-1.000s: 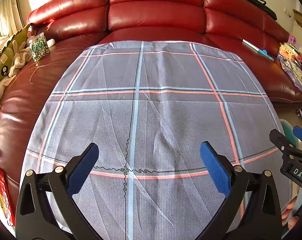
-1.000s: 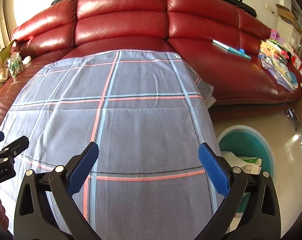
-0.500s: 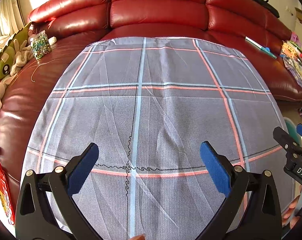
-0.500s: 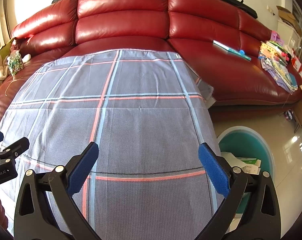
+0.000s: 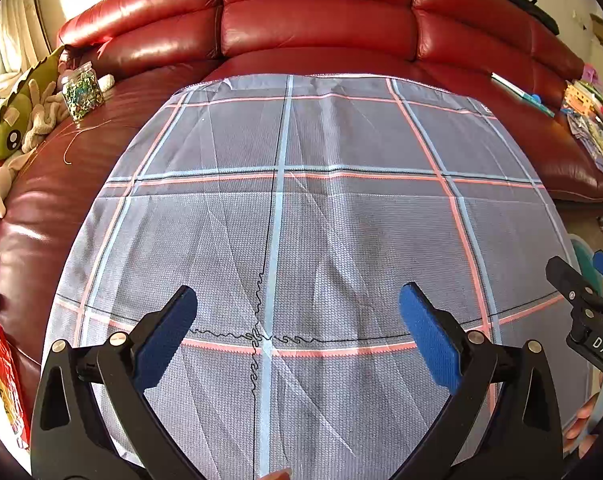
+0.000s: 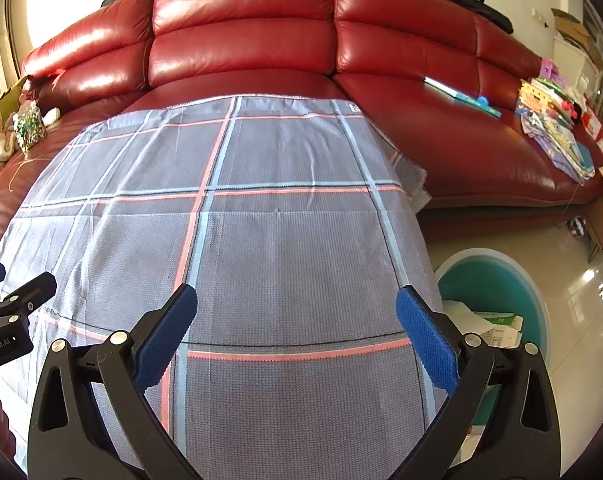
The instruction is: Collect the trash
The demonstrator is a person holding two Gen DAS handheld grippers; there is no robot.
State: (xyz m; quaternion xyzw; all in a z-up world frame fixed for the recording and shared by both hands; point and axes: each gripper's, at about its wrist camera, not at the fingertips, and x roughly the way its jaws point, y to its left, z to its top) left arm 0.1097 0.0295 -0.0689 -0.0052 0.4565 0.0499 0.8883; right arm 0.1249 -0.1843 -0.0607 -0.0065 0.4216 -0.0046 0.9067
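A red leather sofa (image 6: 261, 40) curves across the back of the room, the largest thing in both views. In front of the sofa, a grey cloth (image 5: 301, 240) with pink and pale-blue stripes covers a counter, its far edge reaching the sofa's seat. To the right of the cloth, on the shiny floor below the sofa's front, stands a round teal bin (image 6: 497, 280); inside it lie crumpled white paper and a green-and-white carton (image 6: 489, 324), the collected trash. On the sofa's right end sits a heap of colourful papers and books (image 6: 553, 128), with a long flat blue-edged box (image 6: 461, 98) just to their left on the seat. On the sofa's left end lie a green stuffed toy (image 5: 9, 120), a beige plush toy (image 5: 41, 116) beside it, and a clear jar of small coloured bits (image 5: 81, 90).

The left gripper (image 5: 297, 332) hovers above the cloth with its blue-padded jaws spread wide and nothing between them. The right gripper (image 6: 297, 330) hangs likewise over the cloth's right part, near the bin, jaws spread and empty.
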